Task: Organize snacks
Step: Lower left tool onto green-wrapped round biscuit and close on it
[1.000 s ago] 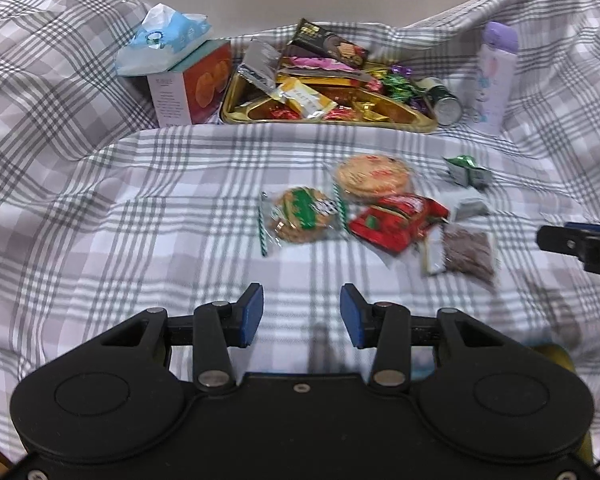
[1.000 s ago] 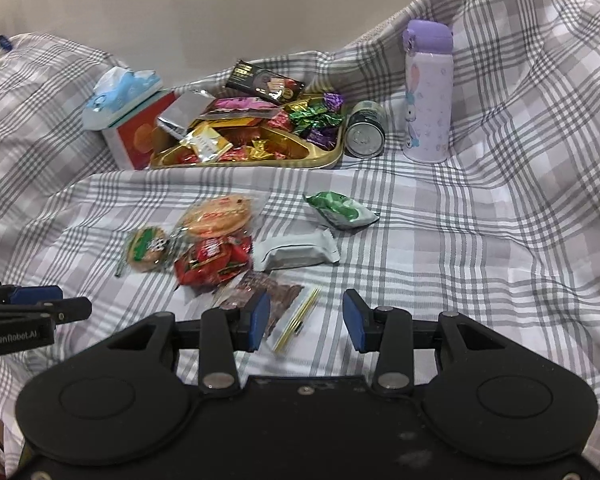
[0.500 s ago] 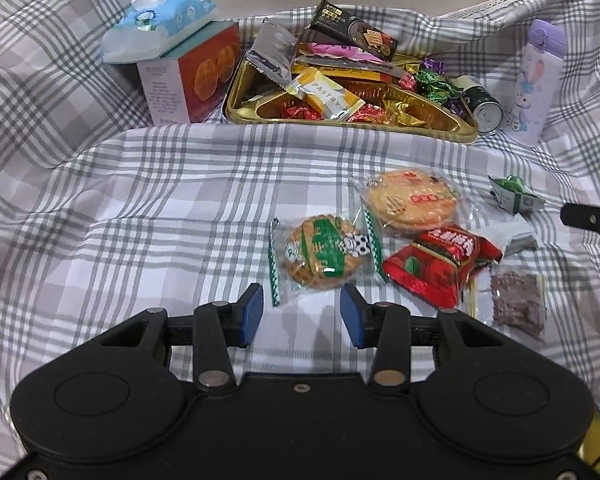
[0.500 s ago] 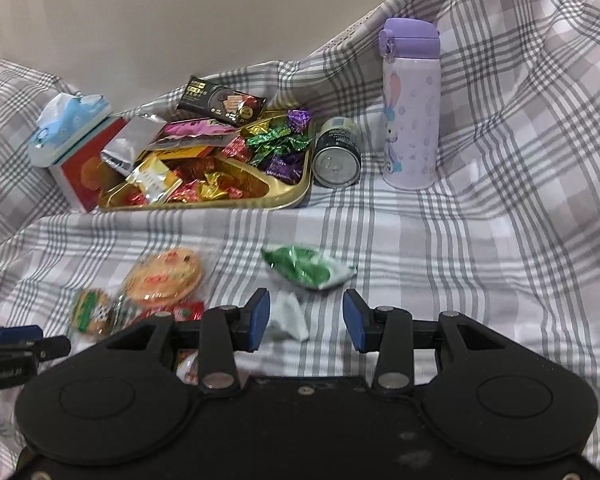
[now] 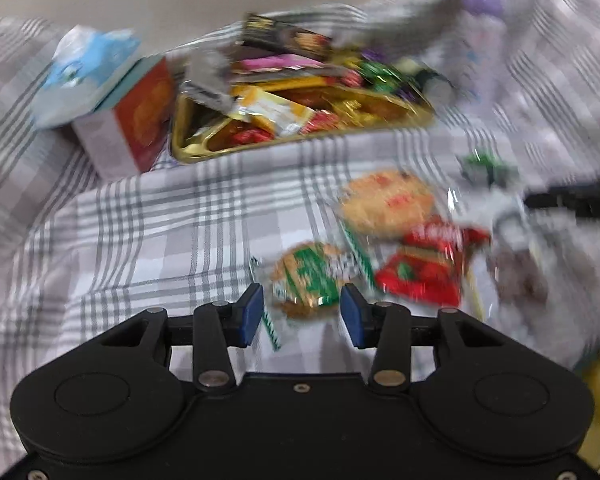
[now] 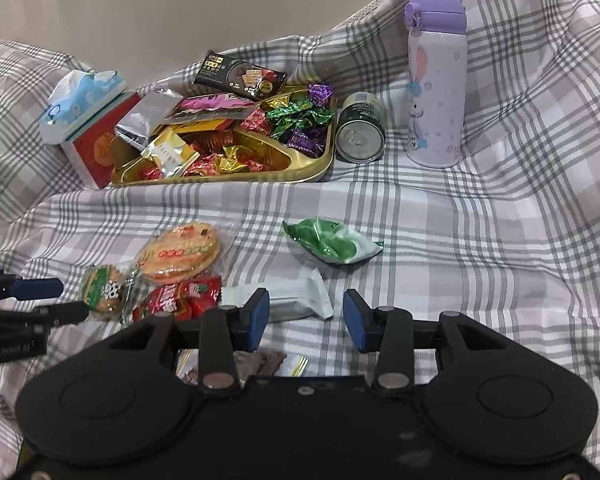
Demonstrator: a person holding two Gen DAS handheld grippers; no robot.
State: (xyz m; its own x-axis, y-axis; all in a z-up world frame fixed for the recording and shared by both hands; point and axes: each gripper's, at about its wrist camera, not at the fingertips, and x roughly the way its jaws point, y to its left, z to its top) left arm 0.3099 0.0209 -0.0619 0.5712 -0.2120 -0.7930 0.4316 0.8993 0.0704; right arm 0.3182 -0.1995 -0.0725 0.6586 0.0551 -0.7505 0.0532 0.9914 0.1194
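Looking down my left wrist camera, I see a smeared, motion-blurred picture. My left gripper (image 5: 302, 315) stands wide, its blue pads to either side of the near end of a round cookie in a clear crinkly wrapper with green print (image 5: 309, 276); I cannot tell whether the pads touch it. Just right of it lies a glossy red packet (image 5: 424, 270), and beyond that a larger round cracker in clear film (image 5: 388, 204). A gold metal tray (image 5: 300, 142) with a shiny raised rim sits farther back, heaped with foil-wrapped sweets, beside a cardboard tissue box (image 5: 132, 120). Everything rests on a soft, rumpled grey-and-white checked cloth (image 5: 160, 220).

The right wrist view is sharp. My right gripper (image 6: 303, 320) is also wide and holds nothing — it hovers over a flat white pillow-shaped packet (image 6: 300, 300) that lies between its fingers on the cloth. A puffy green-and-white wrapper (image 6: 332, 240) lies just beyond. To the left, the green-print cookie, red packet and orange cracker cluster together, with the left gripper's fingers reaching in from the edge beside the cookie. A dark, brown-filled bag (image 6: 266, 362) peeks out under my gripper's body. At the back, the gold tray stands next to a metal can (image 6: 360, 136) lying on its side and an upright lilac bottle (image 6: 436, 88) with a rabbit print.
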